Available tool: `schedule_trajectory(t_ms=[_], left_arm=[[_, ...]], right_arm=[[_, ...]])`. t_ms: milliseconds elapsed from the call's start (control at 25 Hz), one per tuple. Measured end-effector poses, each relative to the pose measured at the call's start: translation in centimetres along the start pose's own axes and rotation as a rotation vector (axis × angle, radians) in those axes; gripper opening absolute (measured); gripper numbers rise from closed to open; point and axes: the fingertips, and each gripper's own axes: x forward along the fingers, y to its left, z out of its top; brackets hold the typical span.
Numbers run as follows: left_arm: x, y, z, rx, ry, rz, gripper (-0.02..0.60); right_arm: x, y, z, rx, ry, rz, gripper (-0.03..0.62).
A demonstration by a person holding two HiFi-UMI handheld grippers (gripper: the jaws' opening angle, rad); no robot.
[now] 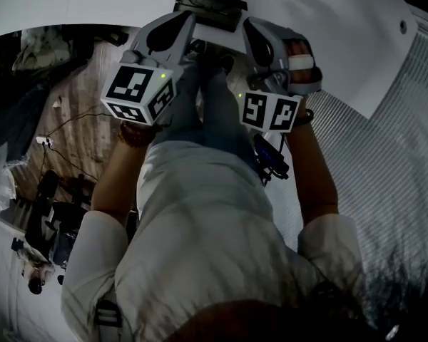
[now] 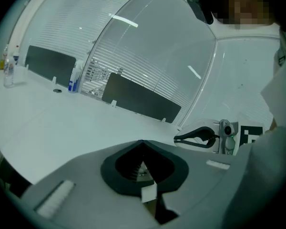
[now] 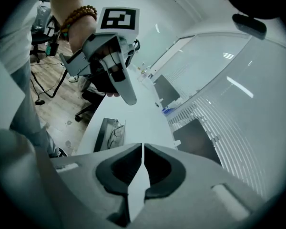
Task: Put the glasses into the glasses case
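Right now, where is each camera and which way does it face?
Head view: on the head, looking steeply down; torso, arms, left gripper and right gripper show.
Left gripper view: on that gripper, faces across the white table; own jaws together.
Right gripper view: on that gripper, faces the glasses case; own jaws closing, nothing between.
Shared: each gripper view shows the other gripper.

I see the glasses (image 3: 116,130) lying in the case (image 3: 103,135), which sits on the table (image 3: 143,116) at its near edge. Dividers (image 2: 140,99) stand farther back, a bottle (image 2: 74,80) between them.
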Motion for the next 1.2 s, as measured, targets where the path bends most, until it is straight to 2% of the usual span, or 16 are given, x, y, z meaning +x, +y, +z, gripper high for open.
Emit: schedule_trajectory(t_ms=[80,320,560,840,1000,1200], left_arm=[[-0.6,-1.5,1.4,0.021,-0.003,-0.018,0.000],[-1.7,-6.1,4.5,0.089,-0.036,-0.077,0.000],[-2.9,-10.7,8.5,0.156,-0.091,-0.150,0.000],[-5.0,-17.3,11.7,0.211,-0.141,-0.222,0.000],[-6.4,-20.0,12.2,0.230,-0.158,-0.278,0.000],[-8.3,-23.0,12.5,0.251,-0.173,-0.334,0.000]], right_arm=[[-1.8,-1.9,-0.4,0.044,0.013,-0.030,0.005],[-7.3,-6.8,-2.1,0.177,0.035,-0.136,0.003],[-12.0,-10.3,-2.0,0.286,0.023,-0.212,0.003],[-18.7,-14.0,-0.5,0.408,-0.059,-0.285,0.003],[-21.3,-15.2,1.4,0.412,-0.103,-0.316,0.003],[-24.7,-16.1,4.0,0.517,-0.238,-0.340,0.003]])
